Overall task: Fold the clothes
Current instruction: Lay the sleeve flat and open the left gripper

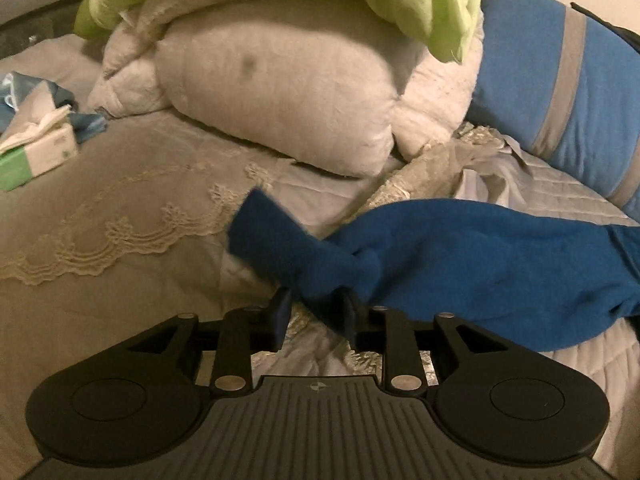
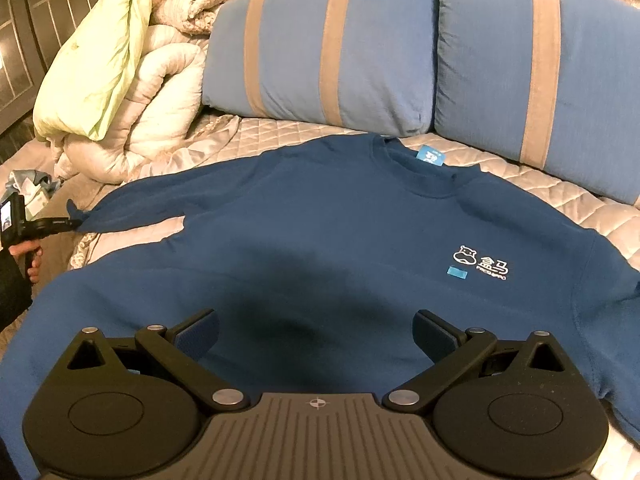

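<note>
A dark blue sweatshirt (image 2: 320, 240) with a white logo lies face up on the bed, collar toward the pillows. My right gripper (image 2: 316, 332) is open and empty, hovering over its lower middle. My left gripper (image 1: 316, 312) is shut on the sweatshirt's sleeve cuff (image 1: 304, 264) and holds the sleeve (image 1: 480, 256) stretched out to the side. The left gripper also shows in the right wrist view (image 2: 76, 222) at the far left, pinching the sleeve end.
Two blue pillows with grey stripes (image 2: 320, 52) stand behind the collar. A rolled white duvet with a green cover (image 2: 120, 80) lies at the back left. A tissue pack (image 1: 36, 148) sits on the lace bedspread (image 1: 120, 220) at the left.
</note>
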`<state>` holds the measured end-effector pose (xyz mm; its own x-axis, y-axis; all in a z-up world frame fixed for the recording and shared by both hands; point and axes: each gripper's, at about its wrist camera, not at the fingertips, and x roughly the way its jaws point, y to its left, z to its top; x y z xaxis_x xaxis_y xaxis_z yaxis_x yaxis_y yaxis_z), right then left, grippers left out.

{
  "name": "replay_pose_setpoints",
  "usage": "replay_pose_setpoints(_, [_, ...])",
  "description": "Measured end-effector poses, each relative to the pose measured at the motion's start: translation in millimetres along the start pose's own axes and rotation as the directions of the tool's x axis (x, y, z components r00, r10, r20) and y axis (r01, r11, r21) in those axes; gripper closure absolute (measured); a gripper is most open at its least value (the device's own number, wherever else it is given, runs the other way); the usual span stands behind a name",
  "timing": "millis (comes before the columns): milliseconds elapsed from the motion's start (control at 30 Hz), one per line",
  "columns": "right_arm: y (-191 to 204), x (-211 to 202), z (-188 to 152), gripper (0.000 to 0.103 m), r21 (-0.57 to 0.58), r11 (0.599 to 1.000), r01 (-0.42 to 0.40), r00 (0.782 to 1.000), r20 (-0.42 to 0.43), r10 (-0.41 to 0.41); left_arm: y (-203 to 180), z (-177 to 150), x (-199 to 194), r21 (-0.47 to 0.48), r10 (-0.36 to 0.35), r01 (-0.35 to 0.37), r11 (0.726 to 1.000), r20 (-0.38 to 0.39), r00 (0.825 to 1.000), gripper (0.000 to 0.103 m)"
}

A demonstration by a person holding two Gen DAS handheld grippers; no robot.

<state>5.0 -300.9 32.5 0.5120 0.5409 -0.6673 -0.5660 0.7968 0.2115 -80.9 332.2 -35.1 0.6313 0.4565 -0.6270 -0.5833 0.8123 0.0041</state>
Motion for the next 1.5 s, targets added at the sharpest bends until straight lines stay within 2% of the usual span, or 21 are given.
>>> replay_pose_setpoints(100, [1.5,-0.6,-0.2,0.001,-0.008,1.000,0.008,1.000,0.002,-0.008,0.5,1.2,-13.8,-0.007,0.012,-0.012,1.000,0.023,1.000,0.074])
replay_pose_setpoints(233, [2.9,-1.2,-0.8,0.001,-0.012,1.000,0.017,1.000,0.009,-0.017,-9.1,8.4,-27.5,-0.011,-0.018,0.019,1.000,0.076,0.997,0.061])
replay_pose_setpoints(433, [0.6,-3.0,-1.9,0.001,-0.004,1.000,0.018,1.000,0.018,-0.018,-37.5,21.4,-35.6,0.043,-0.137,0.133,0.990,0.114,0.984,0.050])
replay_pose_setpoints(633, [0.3,-4.4,-2.4,0.001,-0.006,1.000,0.021,0.999,0.027,-0.021,-77.0,26.7,-31.1,0.114,-0.261,0.251,0.961,0.091,0.961,0.050])
replay_pose_setpoints(800, [0.3,-7.3,-2.3,0.001,-0.015,1.000,0.020,0.999,0.031,-0.019,-112.8,26.7,-28.5,0.177,-0.322,0.306,0.935,0.069,0.944,0.049])
replay_pose_setpoints(933, [-7.4,-10.8,-0.6,0.001,0.001,1.000,0.018,0.999,0.028,-0.018,-140.7,30.6,-25.2,0.227,-0.364,0.344,0.911,0.053,0.930,0.047])
replay_pose_setpoints(1133, [-36.0,-19.3,9.4,0.001,0.022,0.997,0.071,0.996,0.050,-0.072,-179.8,43.7,-15.9,0.279,-0.420,0.398,0.874,0.020,0.907,0.047])
replay_pose_setpoints(1267, [-66.4,-17.2,23.4,0.001,0.031,0.993,0.111,0.991,0.066,-0.113,-209.8,58.1,-2.6,0.349,-0.462,0.440,0.828,-0.021,0.886,0.047])
replay_pose_setpoints(1500, [-125.0,12.5,56.1,0.004,0.006,0.988,0.153,0.986,0.062,-0.153,-270.0,75.4,29.6,0.458,-0.519,0.494,0.739,-0.080,0.851,0.047])
